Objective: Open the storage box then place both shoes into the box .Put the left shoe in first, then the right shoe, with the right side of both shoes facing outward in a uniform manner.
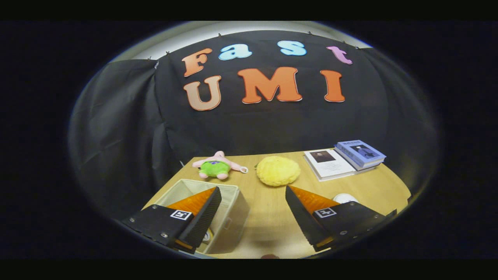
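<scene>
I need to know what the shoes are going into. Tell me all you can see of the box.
The box is a pale beige, soft-walled bin, cloth by the look of it, rectangular, standing upright on the wooden table. Its top is open, no lid on it. What lies inside is mostly hidden. It sits nearer than the plush toy. The open claw hangs above, its left finger over the box's opening; whether it touches cannot be told.

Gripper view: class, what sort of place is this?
Probably a staged recording booth: black cloth wall, light wooden table holding a beige fabric storage box and yellow fluffy ball. The gripper is open.
</scene>
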A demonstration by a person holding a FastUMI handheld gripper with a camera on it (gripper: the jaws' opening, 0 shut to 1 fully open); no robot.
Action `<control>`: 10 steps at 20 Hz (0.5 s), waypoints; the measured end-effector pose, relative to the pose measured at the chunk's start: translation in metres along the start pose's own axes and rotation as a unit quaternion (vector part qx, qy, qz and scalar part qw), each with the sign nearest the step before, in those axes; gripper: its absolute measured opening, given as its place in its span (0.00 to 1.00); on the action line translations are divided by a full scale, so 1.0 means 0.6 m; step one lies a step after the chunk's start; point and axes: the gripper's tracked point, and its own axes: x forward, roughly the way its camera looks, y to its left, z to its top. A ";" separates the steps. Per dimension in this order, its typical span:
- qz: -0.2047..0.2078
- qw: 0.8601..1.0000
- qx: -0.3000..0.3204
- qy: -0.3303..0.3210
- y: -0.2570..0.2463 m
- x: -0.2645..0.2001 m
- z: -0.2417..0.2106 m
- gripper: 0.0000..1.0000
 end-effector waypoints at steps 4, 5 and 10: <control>-0.034 0.999 0.011 0.002 -0.106 -0.014 -0.005 0.99; -0.044 0.999 0.008 0.003 -0.136 -0.018 -0.007 0.99; -0.088 0.996 0.011 0.009 -0.271 -0.036 -0.026 0.99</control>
